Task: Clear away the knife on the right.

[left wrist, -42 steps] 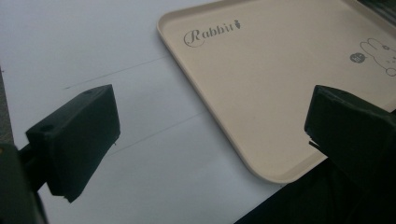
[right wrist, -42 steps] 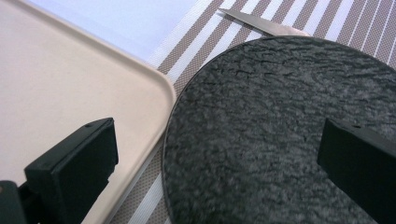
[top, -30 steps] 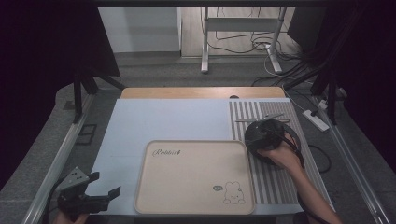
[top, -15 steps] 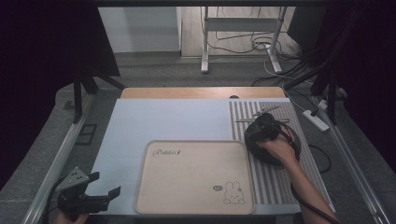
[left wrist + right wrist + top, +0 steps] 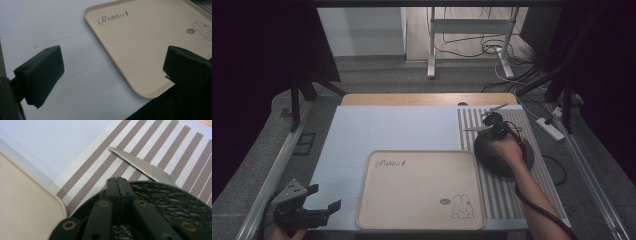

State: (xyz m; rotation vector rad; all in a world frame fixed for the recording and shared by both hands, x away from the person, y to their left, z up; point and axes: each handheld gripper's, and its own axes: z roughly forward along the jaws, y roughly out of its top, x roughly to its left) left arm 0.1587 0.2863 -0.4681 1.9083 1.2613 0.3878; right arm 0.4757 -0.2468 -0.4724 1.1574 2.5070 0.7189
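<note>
A black round plate [image 5: 499,159] lies on the striped placemat [image 5: 512,197] at the right, with a steel knife [image 5: 473,129] just beyond its rim. My right gripper [image 5: 493,126] rests over the plate's far edge. Its jaws have just been closing and now meet, with nothing seen between them. In the right gripper view, the right gripper [image 5: 117,180] ends at the plate's [image 5: 170,200] rim, and the knife blade [image 5: 140,165] lies just ahead. My left gripper [image 5: 324,197] hangs open at the table's near left corner, beside the beige rabbit tray [image 5: 419,165]. In the left gripper view, the left gripper [image 5: 112,72] is empty.
A pale blue sheet [image 5: 387,130] covers the table's middle and left. A second metal utensil [image 5: 496,107] lies at the placemat's far edge. A power strip [image 5: 552,129] and cables sit on the floor to the right.
The right hand has slid away from me across the black plate toward the knife, and its jaws have closed. The left gripper has stayed put.
</note>
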